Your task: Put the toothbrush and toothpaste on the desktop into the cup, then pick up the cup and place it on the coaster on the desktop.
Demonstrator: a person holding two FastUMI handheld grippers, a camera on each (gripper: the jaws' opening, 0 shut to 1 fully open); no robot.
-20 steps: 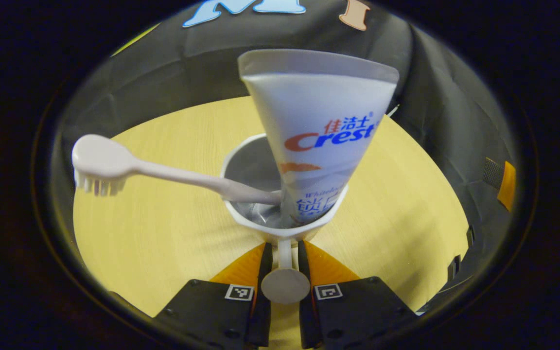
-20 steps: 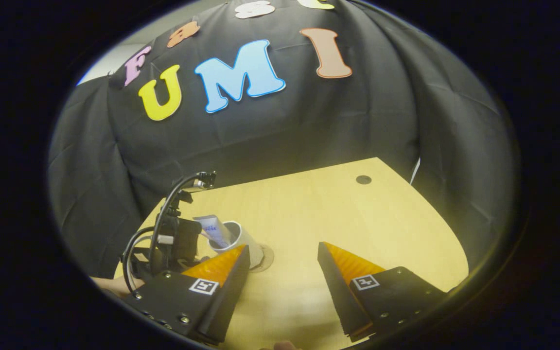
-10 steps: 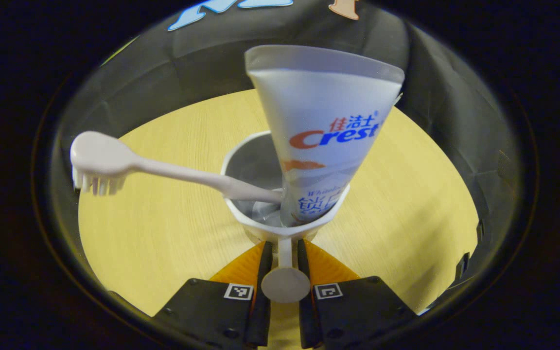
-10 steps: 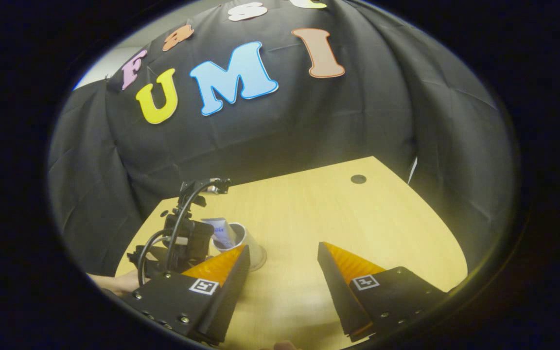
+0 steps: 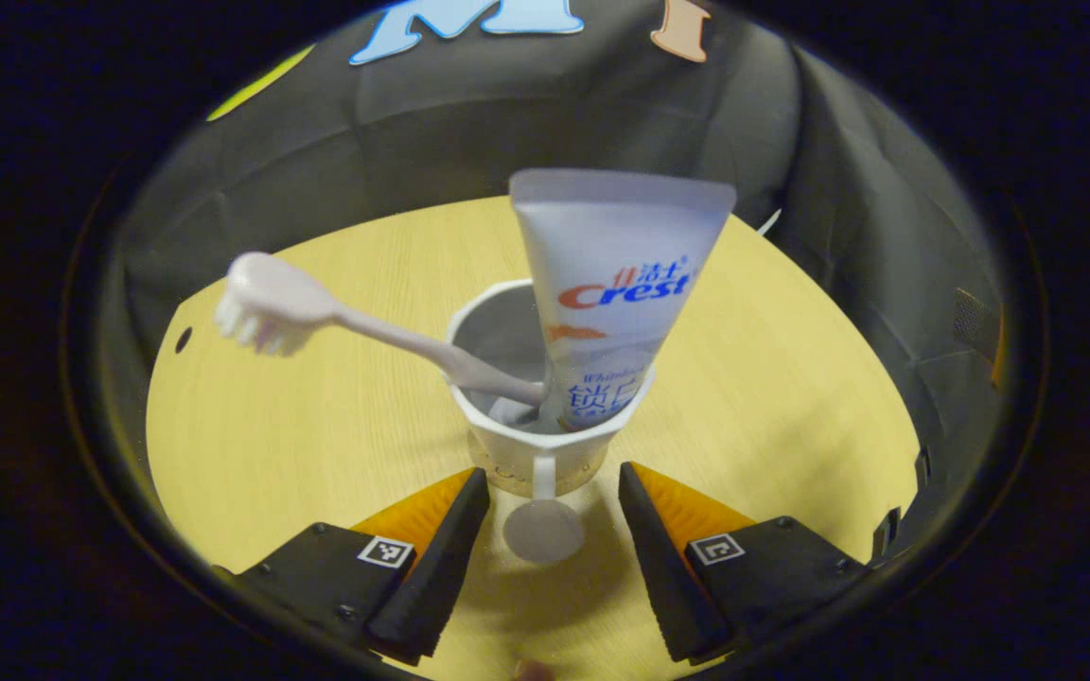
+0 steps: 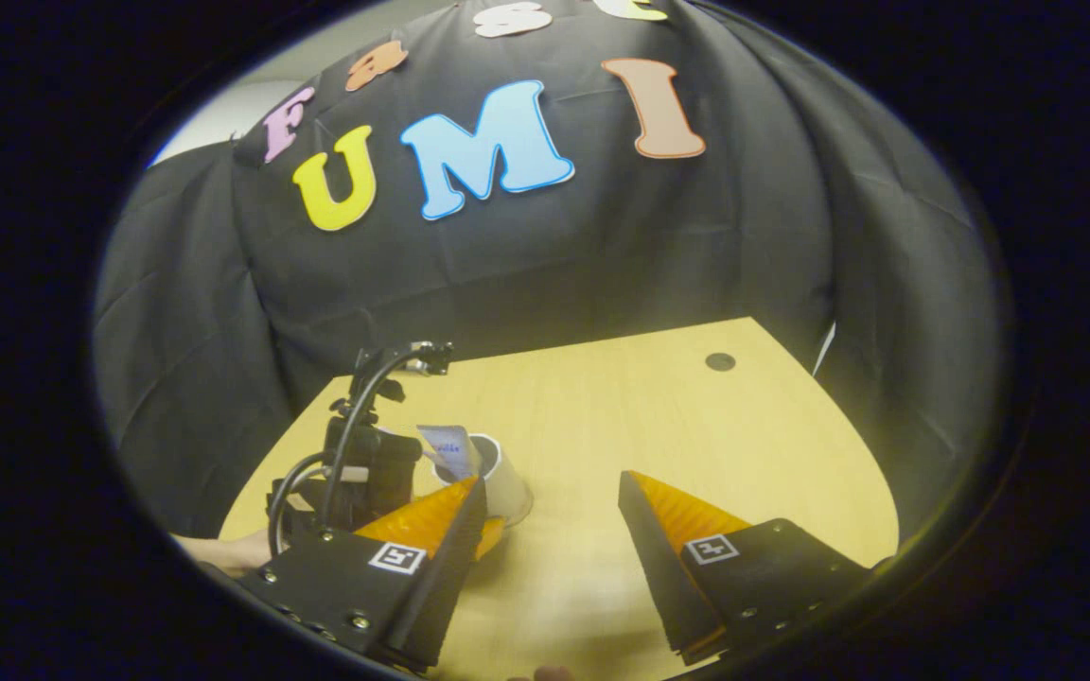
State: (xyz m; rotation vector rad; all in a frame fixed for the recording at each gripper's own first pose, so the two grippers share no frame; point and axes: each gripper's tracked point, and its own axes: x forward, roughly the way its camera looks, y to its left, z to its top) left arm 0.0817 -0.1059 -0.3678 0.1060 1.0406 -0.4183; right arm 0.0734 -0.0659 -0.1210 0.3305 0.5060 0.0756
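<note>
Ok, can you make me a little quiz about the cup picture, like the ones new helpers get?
1. True or false: the toothbrush lies flat on the desktop.
2. What stands in the cup beside the toothbrush: A) a comb, B) the toothpaste, C) a spoon?
3. Fill in: the left gripper has its fingers ____ on each side of the cup's handle.

Key: 1. False, it leans in the cup. 2. B. 3. open.

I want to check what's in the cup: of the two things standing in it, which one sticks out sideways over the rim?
The toothbrush: it leans out leftward over the cup rim, while the toothpaste stands nearly upright.
</note>
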